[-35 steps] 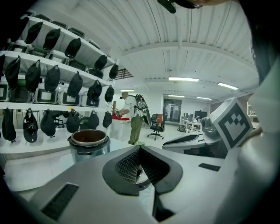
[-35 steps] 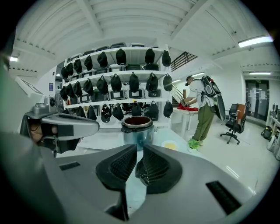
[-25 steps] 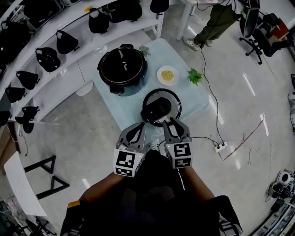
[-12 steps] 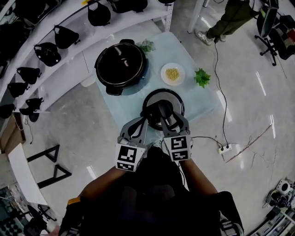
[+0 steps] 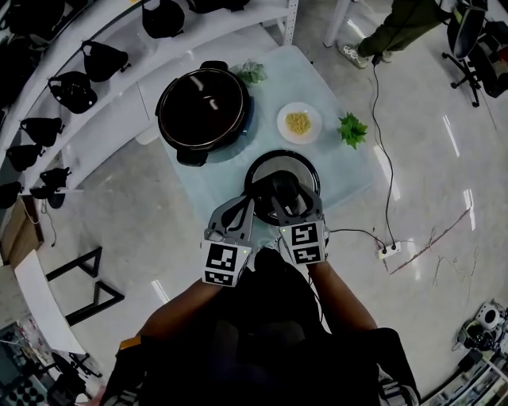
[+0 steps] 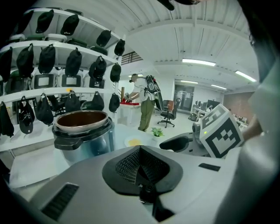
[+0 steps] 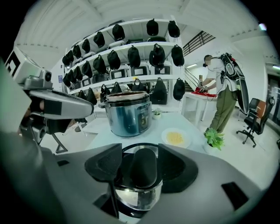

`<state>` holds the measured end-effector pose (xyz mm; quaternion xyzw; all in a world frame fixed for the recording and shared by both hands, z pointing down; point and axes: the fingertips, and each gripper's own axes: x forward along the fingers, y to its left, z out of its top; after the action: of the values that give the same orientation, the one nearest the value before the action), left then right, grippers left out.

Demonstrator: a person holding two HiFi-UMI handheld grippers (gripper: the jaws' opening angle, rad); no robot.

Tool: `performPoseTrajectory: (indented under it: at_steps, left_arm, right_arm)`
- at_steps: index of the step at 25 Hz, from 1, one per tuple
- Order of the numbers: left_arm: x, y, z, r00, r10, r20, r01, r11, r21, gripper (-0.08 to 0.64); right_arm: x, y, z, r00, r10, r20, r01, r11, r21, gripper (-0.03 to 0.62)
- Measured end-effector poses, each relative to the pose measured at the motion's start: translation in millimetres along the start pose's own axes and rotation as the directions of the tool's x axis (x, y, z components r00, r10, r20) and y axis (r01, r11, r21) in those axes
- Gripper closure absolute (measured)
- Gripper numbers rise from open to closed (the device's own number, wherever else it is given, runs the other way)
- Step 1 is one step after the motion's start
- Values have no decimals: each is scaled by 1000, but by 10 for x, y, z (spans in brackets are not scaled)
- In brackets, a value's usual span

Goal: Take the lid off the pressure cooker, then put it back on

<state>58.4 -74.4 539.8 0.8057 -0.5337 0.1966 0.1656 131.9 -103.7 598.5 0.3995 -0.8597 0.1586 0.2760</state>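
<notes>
The pressure cooker pot [image 5: 202,107] stands without a lid at the far left of the pale blue table [image 5: 208,182]; it also shows in the left gripper view [image 6: 83,129] and the right gripper view [image 7: 129,113]. The steel lid [image 5: 302,168] lies on the table's near side. Its black handle [image 7: 143,168] sits between the jaws of my right gripper [image 5: 283,202] [image 7: 142,164], which have just been opening and stand open, apart from the handle on both sides. My left gripper [image 5: 238,209] [image 6: 140,162] hovers just left of the lid, shut and empty.
A white plate of yellow food [image 5: 299,123] and a small green plant [image 5: 352,128] sit right of the pot; another plant [image 5: 252,73] is behind it. Shelves of black bags [image 5: 48,135] line the left. A person [image 5: 397,24] stands beyond the table. A power strip [image 5: 387,252] lies on the floor.
Both grippers have come down toward the table. The right gripper's jaws, earlier close around the lid handle, have spread apart, and the lid now rests on the table.
</notes>
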Motion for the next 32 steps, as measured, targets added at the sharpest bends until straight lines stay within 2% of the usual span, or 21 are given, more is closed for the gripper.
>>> performPoseTrajectory:
  at_steps: [9, 18, 26, 32]
  left_arm:
    - [400, 211, -310, 996, -57, -64, 58, 998, 10, 554]
    - [727, 335, -466, 987, -114, -114, 118, 993, 31, 554]
    - [817, 405, -535, 986, -118, -121, 121, 992, 22, 554]
    - [825, 387, -525, 986, -117, -117, 119, 993, 16, 554]
  right_arm:
    - [397, -76, -243, 1000, 3, -29, -3, 1000, 16, 293]
    - [686, -103, -390, 999, -6, -50, 7, 1000, 15, 287]
    - [826, -125, -533, 997, -25, -76, 25, 1000, 1, 287]
    - [857, -140, -538, 998, -31, -55, 30, 1000, -1, 287]
